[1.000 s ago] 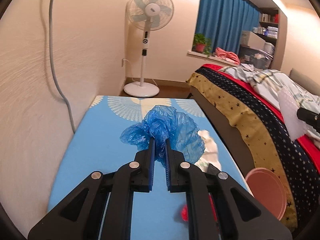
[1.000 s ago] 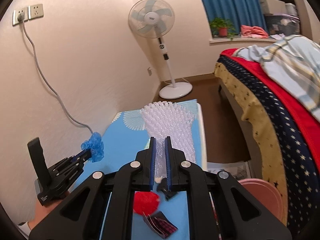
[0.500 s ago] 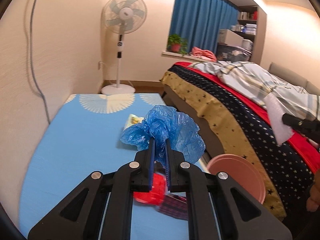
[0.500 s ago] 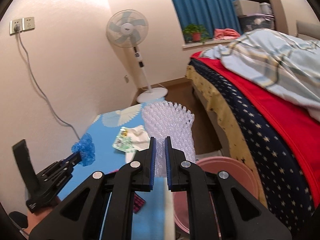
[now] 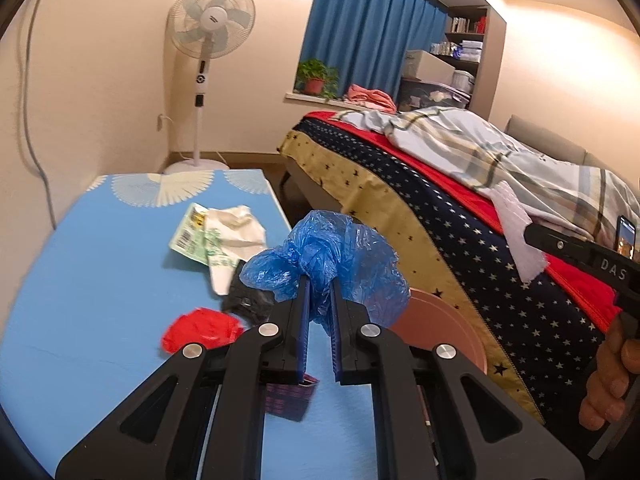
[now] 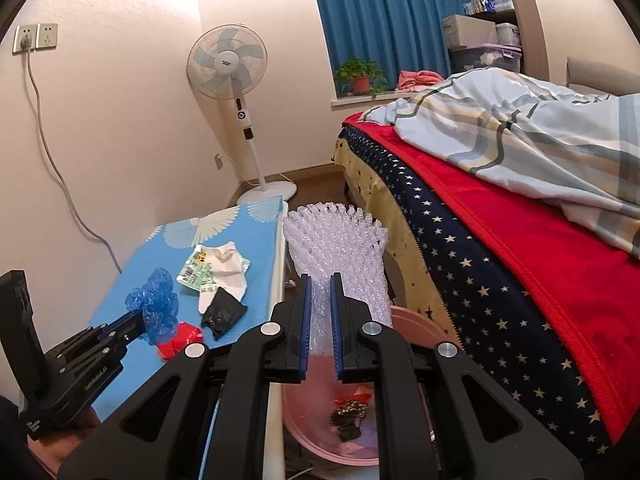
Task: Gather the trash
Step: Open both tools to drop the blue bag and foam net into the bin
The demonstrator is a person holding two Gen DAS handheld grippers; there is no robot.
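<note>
**Both claws carry trash beside the pink bin**

While the left wrist view looks down along its own fingers, the left claw (image 5: 320, 300) is clamped narrow on a crumpled blue plastic bag (image 5: 324, 268), which it holds above the blue surface (image 5: 80, 272). On that surface lie a white and green wrapper (image 5: 218, 236), a black scrap (image 5: 248, 302), a red scrap (image 5: 200, 328) and a dark checked packet (image 5: 288, 398). A pink bin (image 5: 440, 328) stands between the surface and the bed (image 5: 460, 220). At the right edge, the right claw (image 5: 532, 232) grips a white sheet, with a hand (image 5: 612, 380) below it.

From the right wrist view, the right claw (image 6: 320, 300) is pinched narrow on a sheet of bubble wrap (image 6: 340, 248), held over the pink bin (image 6: 412, 320), which has dark scraps inside. The left claw (image 6: 138, 320) holds the blue plastic bag (image 6: 156, 304) over the surface (image 6: 248, 240), just above the red scrap (image 6: 180, 340).
</note>
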